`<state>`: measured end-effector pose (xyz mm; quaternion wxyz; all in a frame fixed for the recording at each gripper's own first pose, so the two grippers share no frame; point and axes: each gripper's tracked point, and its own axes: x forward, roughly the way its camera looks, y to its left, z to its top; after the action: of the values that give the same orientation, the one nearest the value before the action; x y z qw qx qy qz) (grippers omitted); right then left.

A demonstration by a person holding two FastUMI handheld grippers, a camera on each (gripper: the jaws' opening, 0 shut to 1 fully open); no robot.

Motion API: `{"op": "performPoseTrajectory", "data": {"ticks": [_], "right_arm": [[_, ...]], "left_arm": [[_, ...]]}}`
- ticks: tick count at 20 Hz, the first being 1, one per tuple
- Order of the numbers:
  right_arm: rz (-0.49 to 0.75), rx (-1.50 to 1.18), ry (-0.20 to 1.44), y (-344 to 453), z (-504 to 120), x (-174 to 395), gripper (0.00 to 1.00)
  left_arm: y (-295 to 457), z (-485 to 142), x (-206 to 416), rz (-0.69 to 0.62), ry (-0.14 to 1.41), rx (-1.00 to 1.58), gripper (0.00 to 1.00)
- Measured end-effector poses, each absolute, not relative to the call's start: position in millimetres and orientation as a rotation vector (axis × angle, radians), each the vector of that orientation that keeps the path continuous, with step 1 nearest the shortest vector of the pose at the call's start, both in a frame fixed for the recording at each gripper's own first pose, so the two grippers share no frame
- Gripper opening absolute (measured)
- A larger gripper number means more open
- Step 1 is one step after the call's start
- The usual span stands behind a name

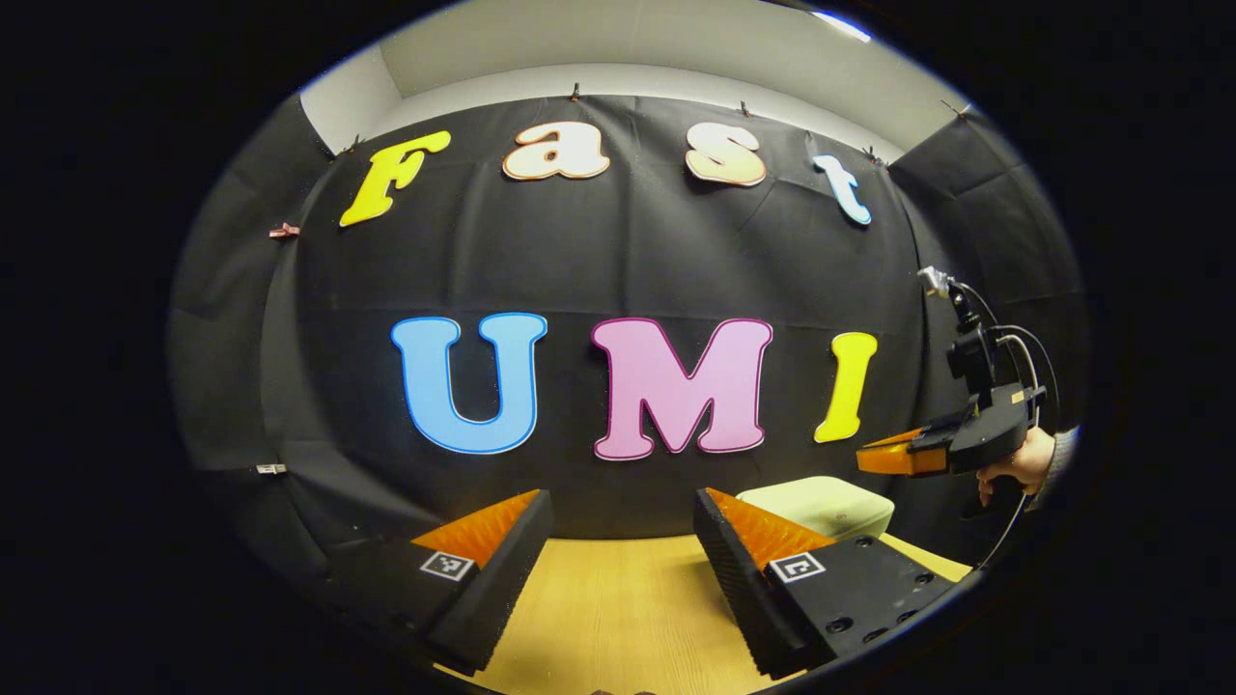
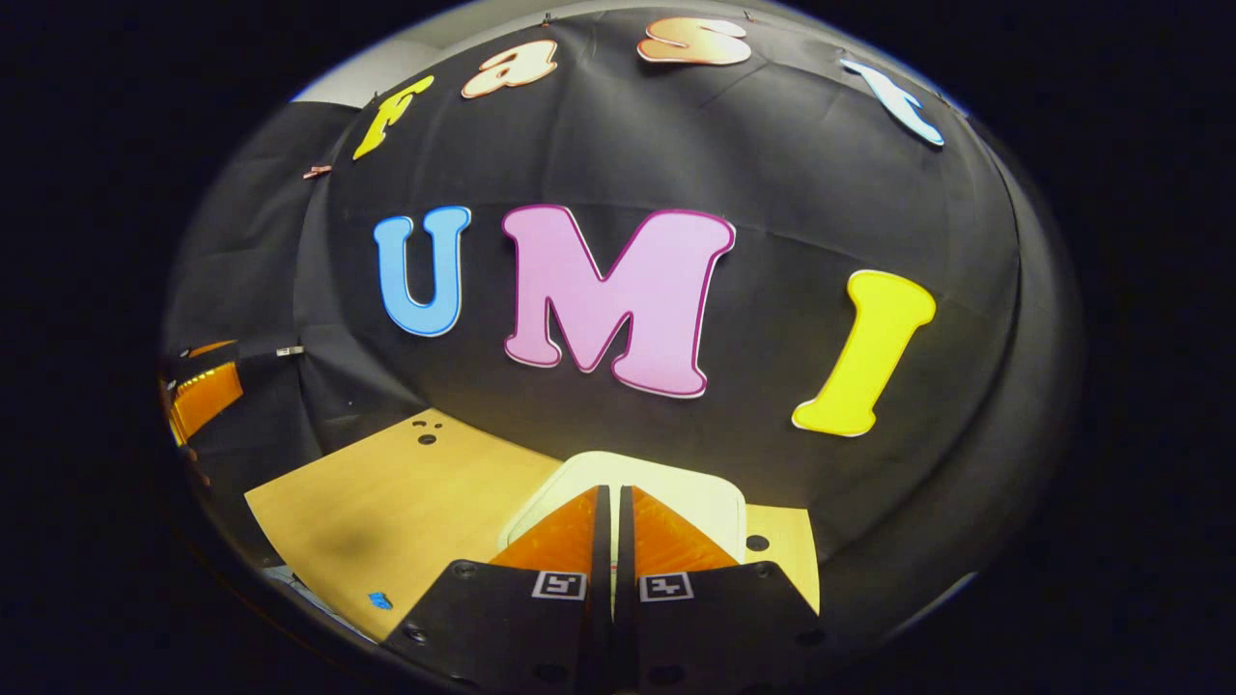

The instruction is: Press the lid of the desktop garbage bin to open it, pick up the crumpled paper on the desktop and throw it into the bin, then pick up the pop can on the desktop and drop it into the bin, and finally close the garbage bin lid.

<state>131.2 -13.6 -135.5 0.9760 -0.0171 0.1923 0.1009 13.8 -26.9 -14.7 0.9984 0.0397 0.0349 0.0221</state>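
The desktop bin point(image 1: 821, 507) is pale green with a rounded lid lying flat and closed; it stands on the wooden table at the right of the left gripper view. My left gripper point(image 1: 623, 507) hangs open over the table with nothing between its fingers. In the right gripper view the bin lid point(image 2: 695, 492) lies just beyond and under my right gripper point(image 2: 613, 502), whose fingers are pressed together on nothing. Seen from the left gripper view, the right gripper point(image 1: 864, 458) hovers a little above the bin's right side, held by a hand point(image 1: 1024, 463).
The wooden table point(image 2: 386, 512) stretches left of the bin, with small holes point(image 2: 425, 431) near its back edge and a blue mark point(image 2: 379, 600) near the front. The left gripper point(image 2: 198, 396) shows at the far left. Black cloth closes the back and sides.
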Motion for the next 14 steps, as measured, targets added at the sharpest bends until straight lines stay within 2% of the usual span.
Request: {"op": "performPoseTrajectory", "data": {"ticks": [7, 14], "right_arm": [[0.238, -0.021, 0.534, -8, -187, 132, 0.05], [0.263, 0.082, 0.72, -11, -209, 128, 0.05]], "left_arm": [[-20, -17, 8, 0.072, 0.08, 0.086, 0.95], [-20, -17, 6, 0.076, 0.082, 0.098, 0.95]]}}
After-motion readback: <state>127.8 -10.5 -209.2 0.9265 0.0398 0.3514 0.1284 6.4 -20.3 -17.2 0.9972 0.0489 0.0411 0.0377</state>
